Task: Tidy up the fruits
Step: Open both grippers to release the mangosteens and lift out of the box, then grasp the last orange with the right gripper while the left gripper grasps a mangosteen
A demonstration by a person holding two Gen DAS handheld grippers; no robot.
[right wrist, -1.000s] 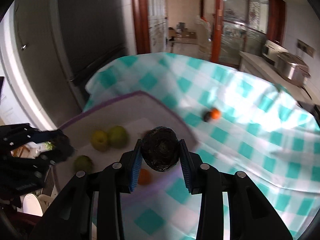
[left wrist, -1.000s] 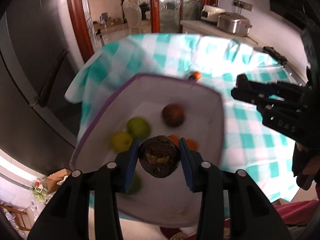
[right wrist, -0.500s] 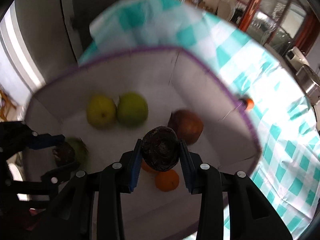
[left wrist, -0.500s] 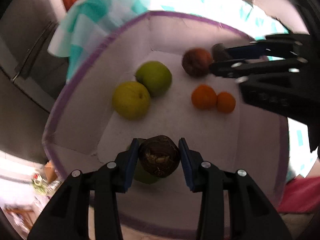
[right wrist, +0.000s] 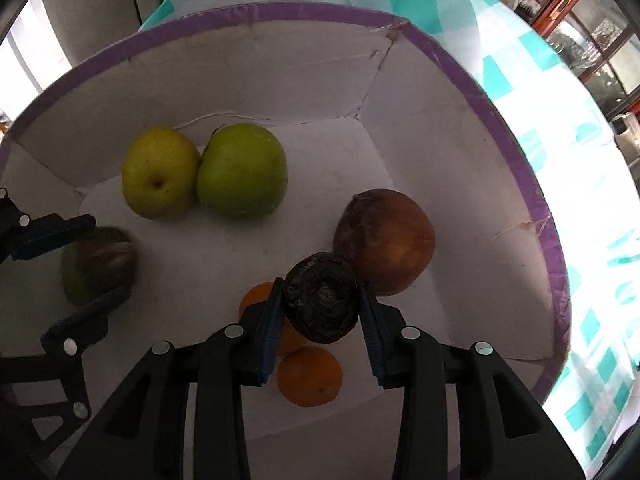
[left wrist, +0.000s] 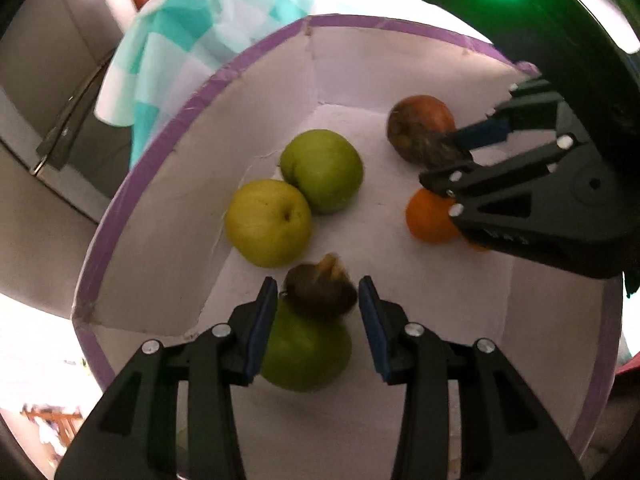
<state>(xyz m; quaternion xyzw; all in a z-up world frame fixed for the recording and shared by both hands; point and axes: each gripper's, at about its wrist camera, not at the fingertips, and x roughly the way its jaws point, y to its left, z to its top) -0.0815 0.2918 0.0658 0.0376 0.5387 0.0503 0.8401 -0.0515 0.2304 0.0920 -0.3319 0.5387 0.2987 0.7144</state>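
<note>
- Inside the box (right wrist: 460, 128), my open floor is the white patch at centre, between the apple pair and the brown fruit (right wrist: 386, 240).
- The yellow apple (right wrist: 160, 172) and green apple (right wrist: 242, 170) touch each other and block the far left corner.
- Two oranges (right wrist: 310, 376) lie directly under my right hand-held gripper (right wrist: 320, 320), which carries a dark fruit (right wrist: 320, 298) touching the brown fruit.
- My left hand-held gripper (left wrist: 318, 322) stands spread over a dark fruit (left wrist: 320, 286) resting on a green apple (left wrist: 306, 354); the near left wall is just beside it.
- The two hand-held grippers are well apart; the purple-edged walls close every side.
</note>
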